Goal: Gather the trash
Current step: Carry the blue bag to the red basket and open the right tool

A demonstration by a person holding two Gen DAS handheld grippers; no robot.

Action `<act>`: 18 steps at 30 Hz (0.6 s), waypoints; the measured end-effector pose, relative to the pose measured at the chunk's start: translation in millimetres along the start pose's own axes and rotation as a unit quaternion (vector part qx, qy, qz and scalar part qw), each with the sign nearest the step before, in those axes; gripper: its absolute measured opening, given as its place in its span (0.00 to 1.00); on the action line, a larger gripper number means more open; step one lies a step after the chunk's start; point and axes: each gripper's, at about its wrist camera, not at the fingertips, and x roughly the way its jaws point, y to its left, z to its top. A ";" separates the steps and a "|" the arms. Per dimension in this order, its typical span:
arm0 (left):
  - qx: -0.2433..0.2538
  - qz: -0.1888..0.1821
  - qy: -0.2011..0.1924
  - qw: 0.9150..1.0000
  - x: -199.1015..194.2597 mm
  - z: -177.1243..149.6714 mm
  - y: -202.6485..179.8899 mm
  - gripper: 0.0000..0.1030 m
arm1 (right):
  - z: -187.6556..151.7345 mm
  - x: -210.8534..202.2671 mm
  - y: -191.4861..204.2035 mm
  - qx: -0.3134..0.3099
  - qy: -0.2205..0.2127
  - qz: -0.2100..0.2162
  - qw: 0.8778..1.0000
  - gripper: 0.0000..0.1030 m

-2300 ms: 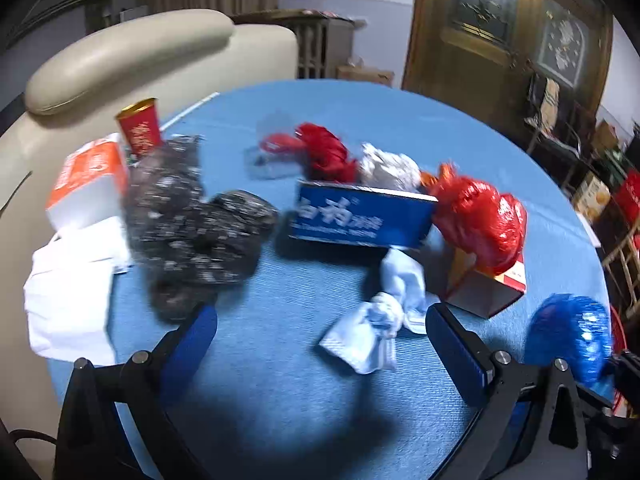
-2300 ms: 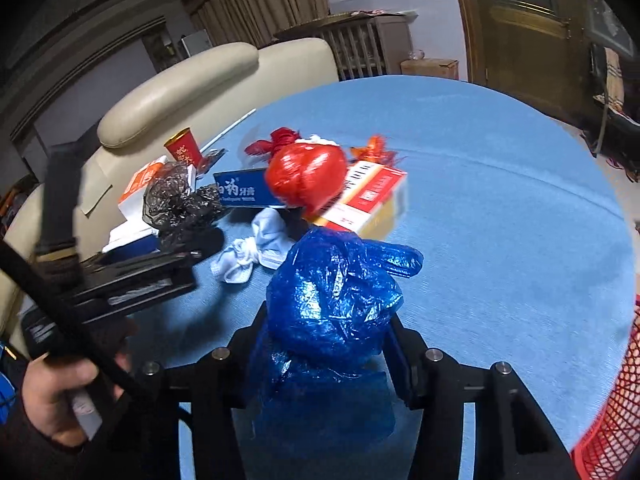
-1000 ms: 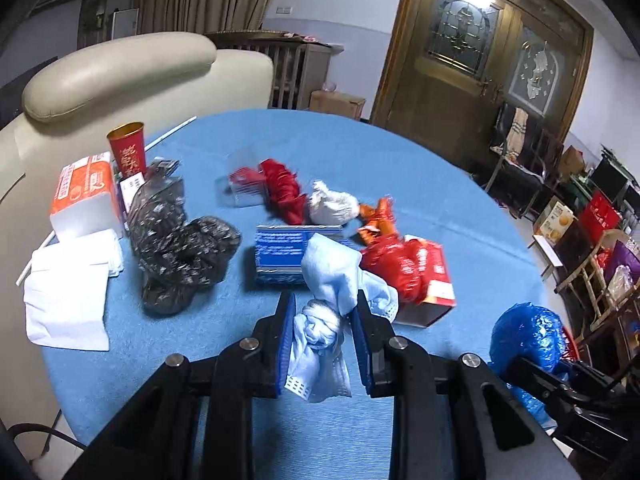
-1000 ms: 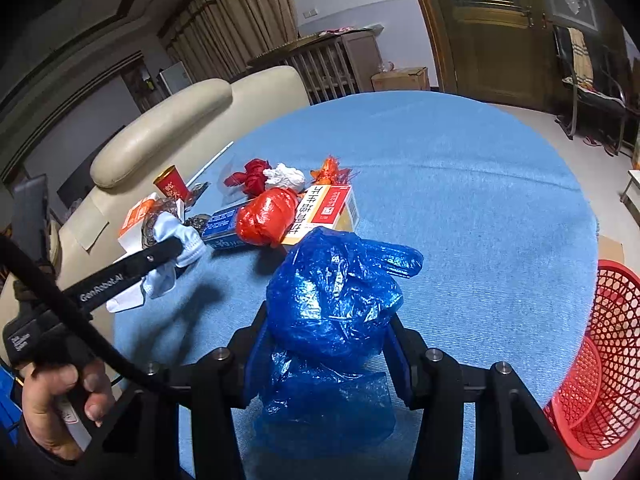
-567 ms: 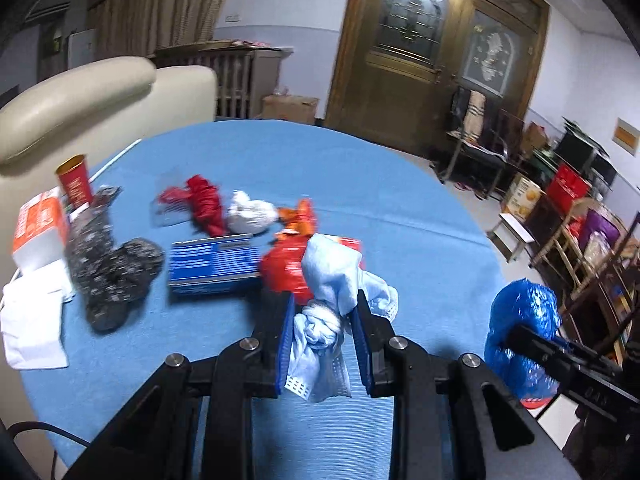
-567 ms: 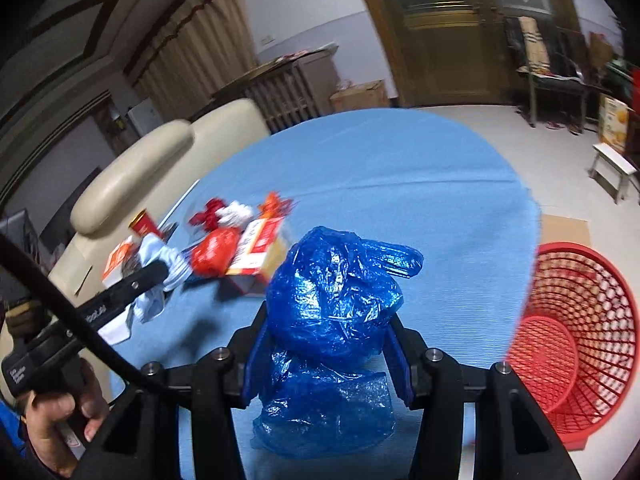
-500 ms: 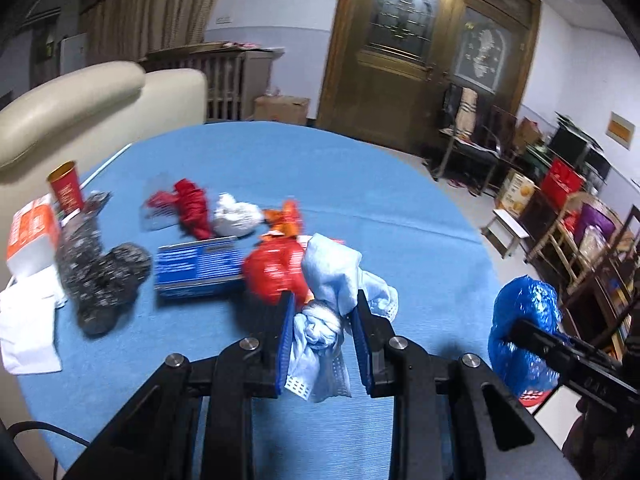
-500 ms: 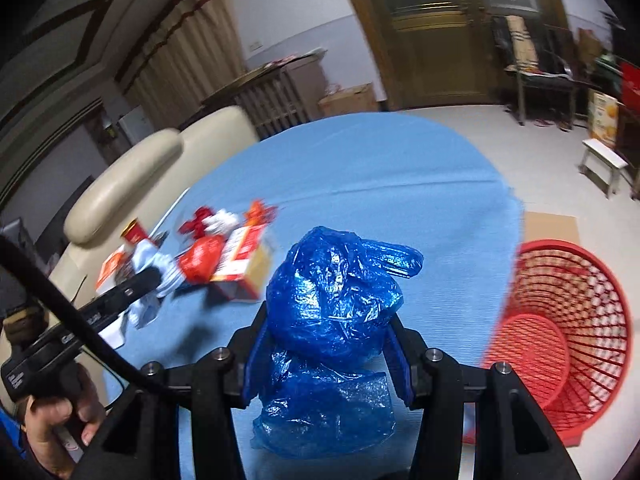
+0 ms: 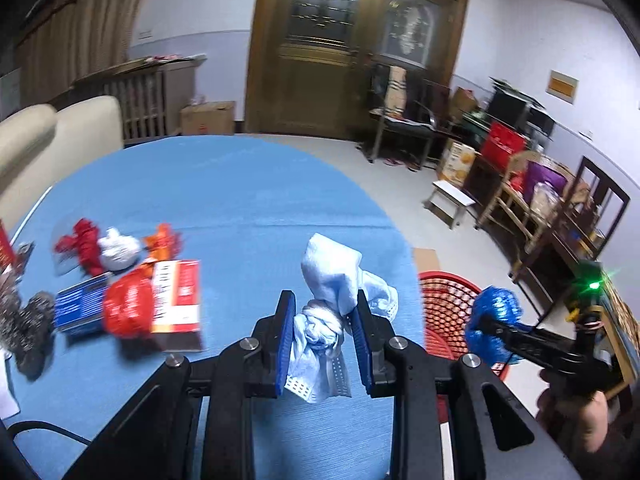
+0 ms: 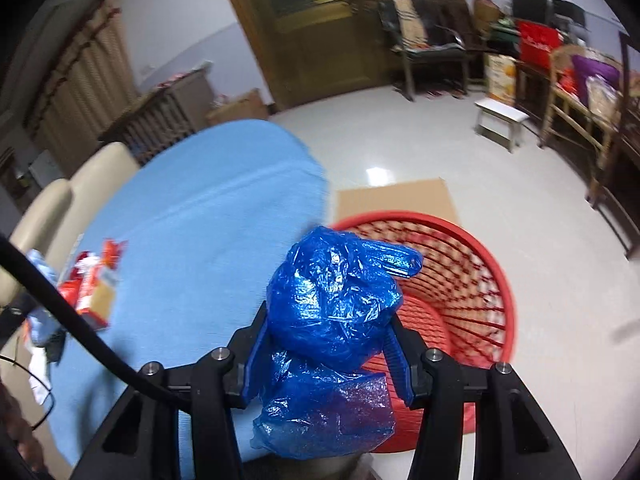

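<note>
Nearest to the right wrist camera, the right gripper (image 10: 326, 344) is pinching the blue plastic bag (image 10: 334, 308), jaws closed in on its crumpled middle, and the bag is hanging right at the near rim of the red basket (image 10: 476, 280). The worry here: the bag looks to be sitting over the near rim, not the centre, so letting go now could drop it on the rim or down on the floor between basket and table (image 10: 208, 216). The loose lower flap is also draping against one finger, and thin plastic like that may be clinging when the jaws part.

Over on the left wrist view, the left gripper (image 9: 326, 336) is clamping the pale blue cloth wad (image 9: 332, 308), jaws narrow on its knotted waist, with the top flopping out above. It is hovering over the table edge, short of the basket (image 9: 444, 304), so it looks to have farther to travel, and the two tools may be crowding each other over the same opening.

Farther from the basket, on the table, waiting: a red bag (image 9: 128, 308) on a red-and-white box (image 9: 176, 296), a blue box (image 9: 78, 308), a black crumpled bag (image 9: 28, 332), and beyond them red (image 9: 82, 240), white (image 9: 118, 250) and orange scraps (image 9: 162, 240).
</note>
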 end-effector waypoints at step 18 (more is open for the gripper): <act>0.060 -0.061 0.034 0.996 38.4 13.6 -77.2 0.28 | -3.6 34.6 -39.3 0.030 0.051 -0.015 0.998 0.71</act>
